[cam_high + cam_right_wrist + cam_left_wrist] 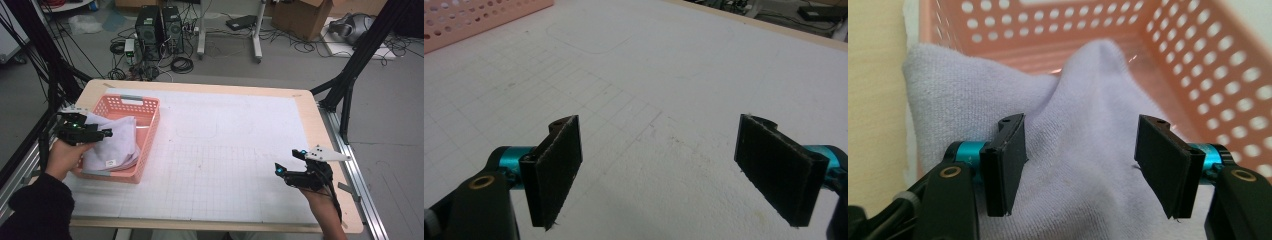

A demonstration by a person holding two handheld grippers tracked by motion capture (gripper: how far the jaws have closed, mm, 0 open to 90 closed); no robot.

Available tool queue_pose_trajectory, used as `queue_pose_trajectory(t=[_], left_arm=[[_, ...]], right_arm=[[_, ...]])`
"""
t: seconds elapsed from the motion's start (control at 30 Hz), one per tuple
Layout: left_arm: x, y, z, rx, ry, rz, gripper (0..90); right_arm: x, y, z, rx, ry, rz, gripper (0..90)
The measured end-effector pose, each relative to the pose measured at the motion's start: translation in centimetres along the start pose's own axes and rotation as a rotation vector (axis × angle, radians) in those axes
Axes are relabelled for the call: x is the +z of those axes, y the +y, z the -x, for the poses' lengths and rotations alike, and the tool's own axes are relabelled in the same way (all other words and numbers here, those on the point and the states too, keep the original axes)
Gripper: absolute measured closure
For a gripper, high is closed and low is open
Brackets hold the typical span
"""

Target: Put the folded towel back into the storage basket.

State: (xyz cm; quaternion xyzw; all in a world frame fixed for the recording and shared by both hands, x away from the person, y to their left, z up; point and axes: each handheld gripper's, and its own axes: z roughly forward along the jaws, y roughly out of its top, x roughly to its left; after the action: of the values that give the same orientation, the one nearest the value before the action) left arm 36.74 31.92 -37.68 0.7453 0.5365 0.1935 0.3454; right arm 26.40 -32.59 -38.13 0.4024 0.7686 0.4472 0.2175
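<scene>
Left gripper [1080, 167] with jaws apart over the lavender towel [1073, 150] in the pink basket [147, 107], not gripping it, right gripper [659, 175] wide open, holding nothing, above the white mat [664, 90]

Cardboard box [300, 17] beyond gridded table [225, 165]

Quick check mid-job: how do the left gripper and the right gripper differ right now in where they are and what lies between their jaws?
The left gripper hangs over the pink perforated plastic basket, jaws open with the pale lilac terry towel between them, unclamped; the right gripper sits over the white gridded table mat, far from the basket, with nothing between its jaws. Both have black pads, and both are open.
</scene>
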Motion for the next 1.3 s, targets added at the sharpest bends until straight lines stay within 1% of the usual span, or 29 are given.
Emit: queue_pose_trajectory(t=[0.03,0.07,0.1,0.13,0.17,0.23,0.33,0.43,0.47,0.5,0.6,0.73,0.8,0.87,0.9,0.93,0.97,1.0,1.07,1.1,1.13,1.17,1.27,1.3], left_arm=[[0.3,0.1,0.2,0.006,0.012,-0.016,36.6],[0.8,0.1,0.4,0.021,0.033,-0.035,36.1],[1.1,0.2,0.5,0.033,0.043,-0.061,35.9],[1.6,0.2,0.7,0.031,0.047,-0.081,35.5],[2.0,0.2,0.8,0.037,0.051,-0.105,34.7],[2.9,0.2,1.1,0.043,0.061,-0.134,32.8],[3.7,0.4,1.2,0.04,0.054,-0.138,30.5],[4.0,0.4,1.0,0.037,0.022,-0.118,30.5],[4.1,0.5,0.9,0.034,0.007,-0.106,30.7],[4.1,0.4,0.8,0.042,-0.008,-0.094,31.0],[4.5,0.4,0.7,0.072,-0.041,-0.064,33.6],[5.0,0.5,1.2,0.092,-0.082,-0.029,34.7],[5.1,0.6,1.4,0.089,-0.107,-0.012,35.3],[4.9,0.7,1.3,0.072,-0.121,0.021,36.2],[4.7,0.8,1.2,0.047,-0.124,0.041,36.5],[4.5,0.9,1.1,0.01,-0.135,0.064,35.4],[4.2,0.9,1.0,-0.015,-0.144,0.082,34.0],[3.8,1.0,0.9,-0.025,-0.152,0.107,33.5],[2.7,1.1,1.0,-0.025,-0.161,0.169,33.4],[2.3,1.1,1.1,-0.034,-0.175,0.195,33.4],[1.6,1.1,1.3,-0.047,-0.19,0.238,33.0],[1.0,1.1,1.4,-0.052,-0.202,0.267,32.0],[-0.4,1.1,2.1,-0.052,-0.229,0.336,27.4],[-1.0,1.0,2.4,-0.053,-0.241,0.367,25.9]], right_arm=[[0.0,0.0,0.0,-0.002,-0.001,-0.002,18.1],[0.0,-0.1,0.1,-0.003,-0.002,-0.001,18.0],[-0.1,-0.1,0.1,-0.001,-0.004,-0.002,18.1],[-0.1,-0.1,0.1,-0.001,-0.004,0.0,18.1],[-0.1,0.0,0.1,0.0,-0.005,-0.002,18.1],[0.0,0.0,0.1,-0.001,-0.005,0.001,18.1],[0.1,0.0,0.1,-0.004,-0.003,-0.004,18.1],[0.3,0.0,0.1,-0.001,-0.001,-0.009,18.1],[0.4,0.0,0.1,0.002,-0.001,-0.012,18.0],[0.5,0.0,0.1,-0.005,0.001,-0.01,18.1],[0.7,0.1,0.0,-0.001,0.004,-0.011,18.1],[0.9,-0.1,0.0,-0.002,0.004,-0.014,18.1],[1.0,-0.2,0.0,0.002,0.004,-0.019,18.1],[1.0,-0.3,0.0,0.005,0.002,-0.021,18.1],[0.9,-0.3,0.0,0.003,0.003,-0.022,18.1],[0.9,-0.2,0.0,0.004,0.001,-0.021,18.1],[0.8,-0.2,0.0,0.001,0.003,-0.018,18.0],[0.7,-0.1,0.0,0.002,0.001,-0.017,18.1],[0.5,-0.1,0.0,0.001,-0.002,-0.013,18.1],[0.4,-0.1,0.0,-0.001,-0.002,-0.008,18.1],[0.3,-0.1,0.0,0.002,-0.003,-0.008,18.1],[0.2,-0.2,0.1,0.004,-0.004,-0.004,18.0],[0.0,-0.4,0.1,0.007,-0.004,0.001,18.1],[0.0,-0.5,0.1,0.008,-0.005,0.005,18.0]])
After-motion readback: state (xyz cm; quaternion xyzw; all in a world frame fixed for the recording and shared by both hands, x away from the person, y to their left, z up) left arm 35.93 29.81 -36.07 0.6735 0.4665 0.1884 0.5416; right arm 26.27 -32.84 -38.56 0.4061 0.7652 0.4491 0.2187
